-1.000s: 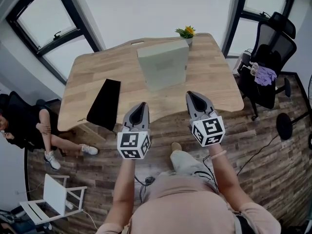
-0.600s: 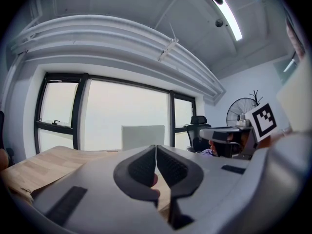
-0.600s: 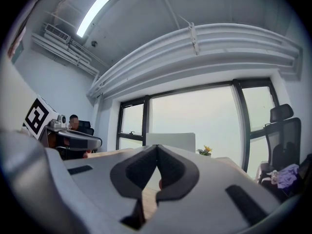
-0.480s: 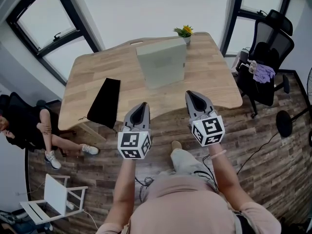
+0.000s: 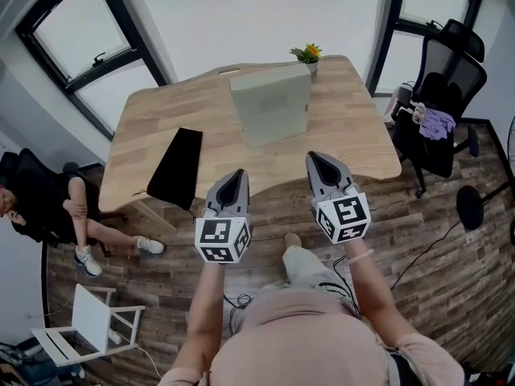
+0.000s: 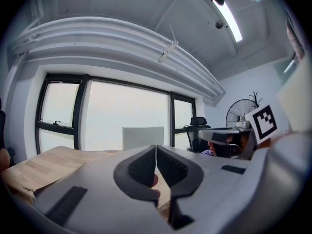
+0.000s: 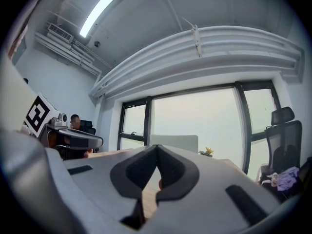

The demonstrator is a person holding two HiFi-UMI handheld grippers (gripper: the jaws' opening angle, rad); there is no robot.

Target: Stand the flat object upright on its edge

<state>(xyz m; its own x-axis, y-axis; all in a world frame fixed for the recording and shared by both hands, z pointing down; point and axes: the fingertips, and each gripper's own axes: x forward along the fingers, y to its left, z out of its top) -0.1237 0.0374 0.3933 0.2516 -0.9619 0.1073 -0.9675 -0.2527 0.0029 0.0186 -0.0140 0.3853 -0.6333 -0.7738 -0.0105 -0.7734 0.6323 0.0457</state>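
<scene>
Basically nothing moved: the flat object [image 5: 269, 103] stands on edge on the table [image 5: 346, 127], my left gripper [image 5: 233, 175] and right gripper [image 5: 316, 159] closed empty, well back from it, so task looks done.

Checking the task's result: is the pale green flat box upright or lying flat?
Upright: the flat box stands on its edge on the table, rising above it in both gripper views.

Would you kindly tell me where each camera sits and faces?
Head view: on the person's head, facing steeply down at table and grey board; forearms, left gripper, right gripper show.
Left gripper view: on that gripper, facing across the table toward windows; shut jaws show.
Right gripper view: same, from the right; shut jaws show.
Shared: all see the grey board.
</scene>
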